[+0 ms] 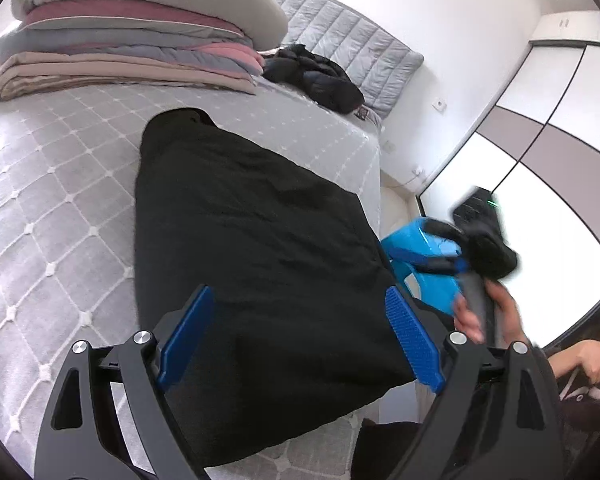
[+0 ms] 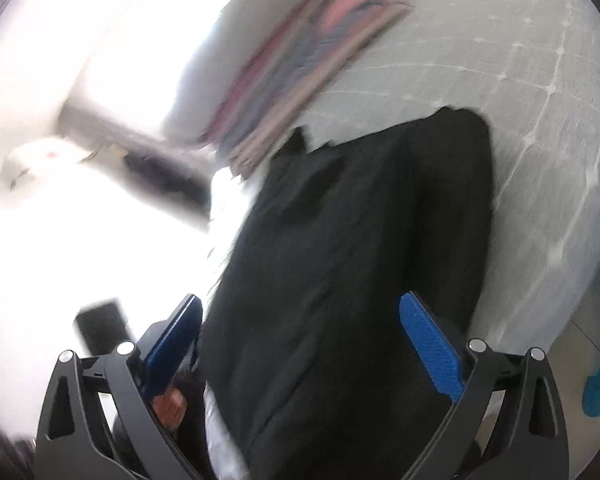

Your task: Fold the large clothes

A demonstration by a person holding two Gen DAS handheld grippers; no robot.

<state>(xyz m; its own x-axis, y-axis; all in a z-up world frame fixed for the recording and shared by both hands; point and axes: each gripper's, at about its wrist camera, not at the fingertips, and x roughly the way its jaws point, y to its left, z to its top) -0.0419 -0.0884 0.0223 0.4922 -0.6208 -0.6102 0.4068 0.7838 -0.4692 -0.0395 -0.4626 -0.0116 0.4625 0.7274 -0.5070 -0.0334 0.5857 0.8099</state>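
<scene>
Left wrist view: a black garment (image 1: 260, 248) lies folded into a long strip on a bed with a grey quilted cover (image 1: 52, 208).

At the bed's far left stands a stack of folded blankets (image 1: 128, 52) with a pillow on top, and a crumpled dark jacket (image 1: 316, 76) lies at the far right near a white wall and pale wardrobe doors (image 1: 540, 128). The left gripper (image 1: 300, 340) hangs over the garment's near end, its jaws wide apart and clear of the cloth. Only this view shows the right gripper (image 1: 432, 252) from outside, blurred, beyond the bed's right edge in a hand (image 1: 488, 316). The right wrist view, smeared, alone shows bright window light at the left; there the right gripper (image 2: 300, 344) stands spread wide above the garment (image 2: 360, 260), gripping nothing.
</scene>
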